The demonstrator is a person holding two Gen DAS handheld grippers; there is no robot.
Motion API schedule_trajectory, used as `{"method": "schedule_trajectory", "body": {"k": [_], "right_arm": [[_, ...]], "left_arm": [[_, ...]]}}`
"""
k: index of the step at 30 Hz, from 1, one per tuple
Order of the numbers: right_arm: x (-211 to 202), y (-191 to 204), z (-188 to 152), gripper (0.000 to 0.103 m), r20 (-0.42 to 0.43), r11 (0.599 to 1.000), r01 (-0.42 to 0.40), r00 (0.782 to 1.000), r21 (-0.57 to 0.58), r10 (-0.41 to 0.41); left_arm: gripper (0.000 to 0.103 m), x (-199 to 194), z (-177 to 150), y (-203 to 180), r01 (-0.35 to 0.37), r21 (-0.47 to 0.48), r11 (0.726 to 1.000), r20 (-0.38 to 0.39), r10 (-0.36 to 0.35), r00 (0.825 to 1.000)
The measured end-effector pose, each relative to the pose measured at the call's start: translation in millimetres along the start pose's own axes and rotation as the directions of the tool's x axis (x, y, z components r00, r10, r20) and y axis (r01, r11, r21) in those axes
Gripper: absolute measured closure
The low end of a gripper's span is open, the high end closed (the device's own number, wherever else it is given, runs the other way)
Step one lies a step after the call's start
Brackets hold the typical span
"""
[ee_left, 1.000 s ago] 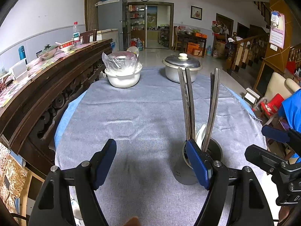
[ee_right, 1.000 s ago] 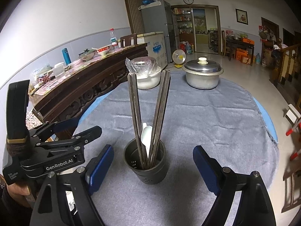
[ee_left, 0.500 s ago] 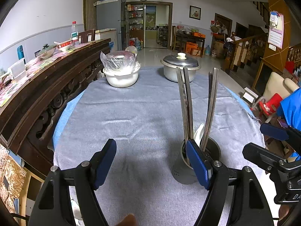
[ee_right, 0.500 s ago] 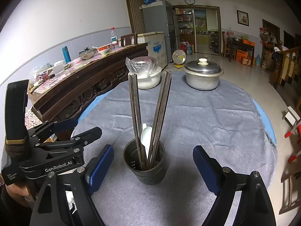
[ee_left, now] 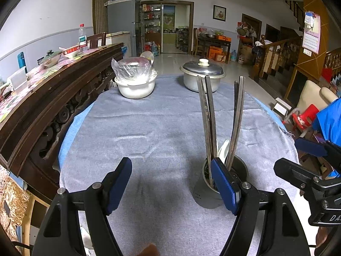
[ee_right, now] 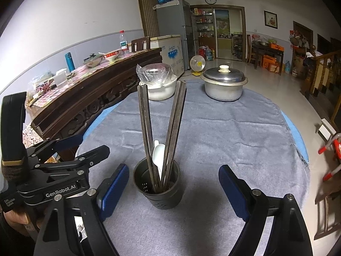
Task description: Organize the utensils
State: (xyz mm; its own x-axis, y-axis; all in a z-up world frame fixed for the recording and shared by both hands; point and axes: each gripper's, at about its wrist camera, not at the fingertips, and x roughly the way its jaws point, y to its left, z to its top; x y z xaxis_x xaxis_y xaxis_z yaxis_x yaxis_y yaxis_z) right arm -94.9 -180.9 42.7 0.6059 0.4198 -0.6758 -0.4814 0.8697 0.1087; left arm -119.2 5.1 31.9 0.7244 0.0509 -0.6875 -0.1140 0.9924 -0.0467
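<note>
A dark grey utensil holder (ee_right: pixel 157 186) stands on the grey tablecloth (ee_right: pixel 223 132). It holds two pairs of long dark chopsticks (ee_right: pixel 170 132) leaning apart in a V and a white spoon (ee_right: pixel 158 155). My right gripper (ee_right: pixel 173 188) is open and empty, its blue-padded fingers on either side of the holder, not touching it. In the left wrist view the holder (ee_left: pixel 210 192) stands just behind my right fingertip (ee_left: pixel 223 183). My left gripper (ee_left: pixel 170 185) is open and empty over bare cloth, to the left of the holder. The left gripper's body (ee_right: pixel 55 175) also shows in the right wrist view.
A white bowl covered with plastic (ee_left: pixel 136 83) and a lidded metal pot (ee_left: pixel 202 75) stand at the table's far side. A dark carved wooden counter (ee_left: pixel 53 89) with dishes and bottles runs along the left. Chairs and stairs (ee_left: pixel 309 98) are on the right.
Both grippers drifted slightly; the view of the holder barely shifts. Both stay open and empty, and the utensils in the holder have not moved.
</note>
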Motion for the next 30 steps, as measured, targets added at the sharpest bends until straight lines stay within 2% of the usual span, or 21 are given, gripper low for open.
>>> {"method": "schedule_trajectory", "body": {"k": [4,6,8,30], "right_arm": [[-0.2,0.5,0.3,0.015,0.0,1.0,0.0,1.0,-0.003,0.0],[-0.1,1.0,0.3,0.015,-0.003,1.0,0.001,1.0,-0.006,-0.001],[0.1,1.6,0.8,0.015,-0.004,1.0,0.003,1.0,-0.008,-0.003],[7.5,-4.0,0.7,0.015,-0.023,1.0,0.02,1.0,-0.009,-0.02]], "left_arm": [[0.025,1.1,0.1,-0.1,0.01,0.0,1.0,-0.012,-0.01,1.0],[0.018,2.5,0.4,0.8,0.017,-0.007,1.0,-0.019,-0.017,1.0],[0.016,2.6,0.4,1.9,0.016,-0.01,1.0,-0.019,-0.017,1.0],[0.011,5.5,1.9,1.8,0.039,-0.012,0.999,-0.032,-0.039,0.999]]}}
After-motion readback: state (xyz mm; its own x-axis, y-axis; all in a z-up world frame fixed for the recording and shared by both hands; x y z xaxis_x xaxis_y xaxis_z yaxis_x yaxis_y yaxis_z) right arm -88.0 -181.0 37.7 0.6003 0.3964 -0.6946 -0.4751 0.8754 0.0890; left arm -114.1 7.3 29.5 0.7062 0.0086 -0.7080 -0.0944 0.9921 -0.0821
